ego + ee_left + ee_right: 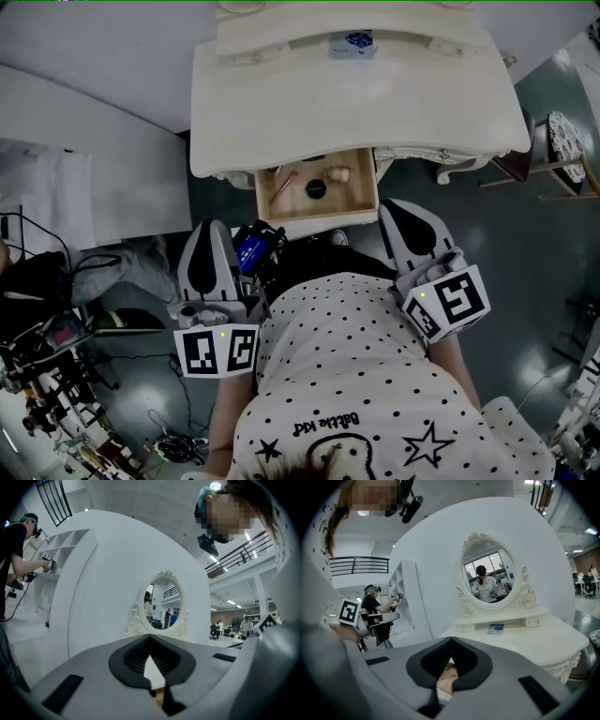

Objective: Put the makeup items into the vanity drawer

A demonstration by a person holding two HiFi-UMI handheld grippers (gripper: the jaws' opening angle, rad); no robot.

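Because the small makeup things (316,187) lie inside the open light wooden drawer (356,199) of the cream bench (281,103), the left tongs (208,228) and the right tongs (401,208) rest pressed together and empty near its front.

Operator in a white cotton shirt (375,375) printed with black dots, stars and lettering; grey moulded left gripper (211,226) and right gripper (399,204), each with black insets and a black-and-white marker cube (217,352)
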